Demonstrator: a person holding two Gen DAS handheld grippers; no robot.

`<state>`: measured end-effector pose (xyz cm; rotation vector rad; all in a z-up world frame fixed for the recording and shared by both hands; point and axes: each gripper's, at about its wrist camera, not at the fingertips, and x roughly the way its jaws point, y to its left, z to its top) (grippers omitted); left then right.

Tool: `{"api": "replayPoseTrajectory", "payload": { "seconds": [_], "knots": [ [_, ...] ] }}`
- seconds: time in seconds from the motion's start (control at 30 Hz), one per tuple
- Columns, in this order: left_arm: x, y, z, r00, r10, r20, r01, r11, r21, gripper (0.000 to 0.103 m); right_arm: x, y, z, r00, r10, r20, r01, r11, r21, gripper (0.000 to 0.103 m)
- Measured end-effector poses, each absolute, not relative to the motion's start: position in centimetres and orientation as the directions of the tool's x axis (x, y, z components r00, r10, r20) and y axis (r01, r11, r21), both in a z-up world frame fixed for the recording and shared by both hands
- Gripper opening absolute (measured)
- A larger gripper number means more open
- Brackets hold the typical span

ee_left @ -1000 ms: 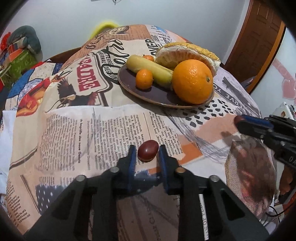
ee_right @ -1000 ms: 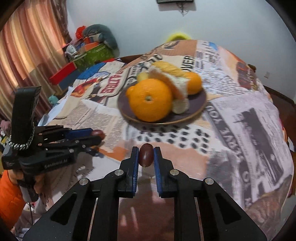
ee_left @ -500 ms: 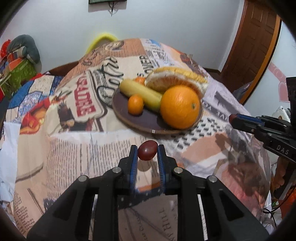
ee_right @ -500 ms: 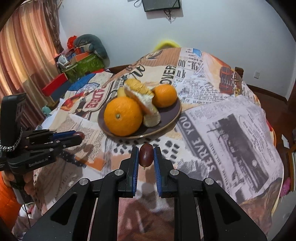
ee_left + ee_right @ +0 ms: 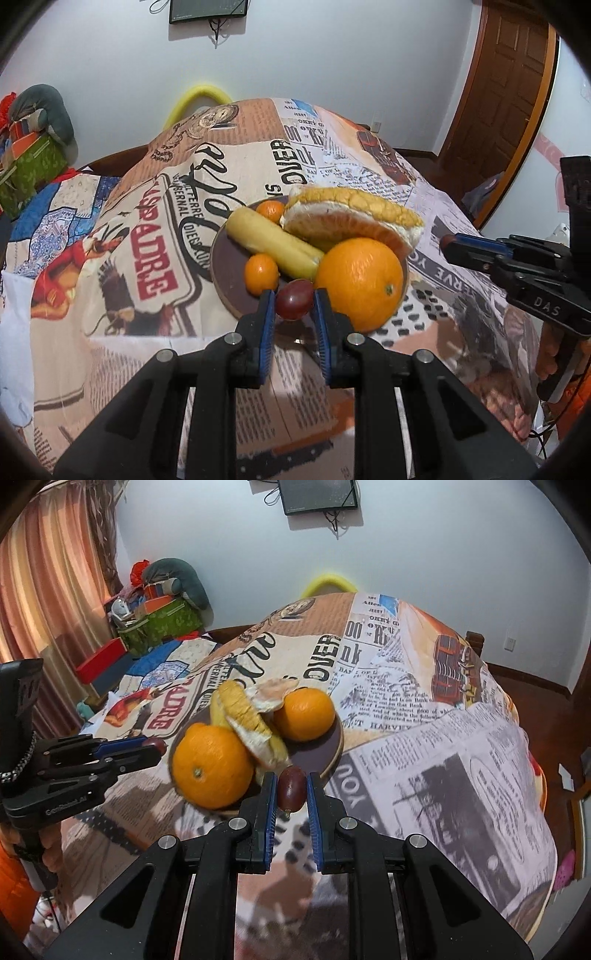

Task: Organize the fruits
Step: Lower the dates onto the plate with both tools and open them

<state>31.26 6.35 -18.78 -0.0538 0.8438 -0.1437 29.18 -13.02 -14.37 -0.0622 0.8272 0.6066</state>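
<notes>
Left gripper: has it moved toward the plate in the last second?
Yes. The left gripper, shut on a red grape, has advanced from the bare cloth to the near rim of the plate.

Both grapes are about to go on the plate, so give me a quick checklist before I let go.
1. Left hand-held gripper clamps its grape: ok.
2. Right hand-held gripper clamps its grape: ok.
3. Left grape over the plate, between small orange and big orange: ok.
4. Right grape past the plate's rim: cannot tell.
5. Bare plate showing for landing: ok.
6. Height above the plate: cannot tell.
</notes>
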Motion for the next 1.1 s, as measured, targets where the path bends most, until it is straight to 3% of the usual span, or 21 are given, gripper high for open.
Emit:
{"api": "replayPoseTrajectory", "payload": {
  "seconds": [0.63,0.83,1.1],
  "knots": [
    [33.2,6.6,-21.2,0.628,-0.135,-0.767,0.097,0.991,-0.096,0.021,32.9,-11.1,-17.6,0.46,0.46,-0.76,-0.576,0.806,0.139,0.015],
    [33.1,6.6,-21.2,0.624,-0.13,-0.77,0.094,0.991,-0.091,0.022,33.1,-11.3,-17.6,0.463,0.453,-0.762,-0.567,0.812,0.139,0.027],
    [31.6,6.8,-19.5,0.645,-0.12,-0.754,0.081,0.993,-0.089,0.022,32.4,-12.3,-16.2,0.494,0.454,-0.741,-0.547,0.825,0.141,0.027]
  ]
}}
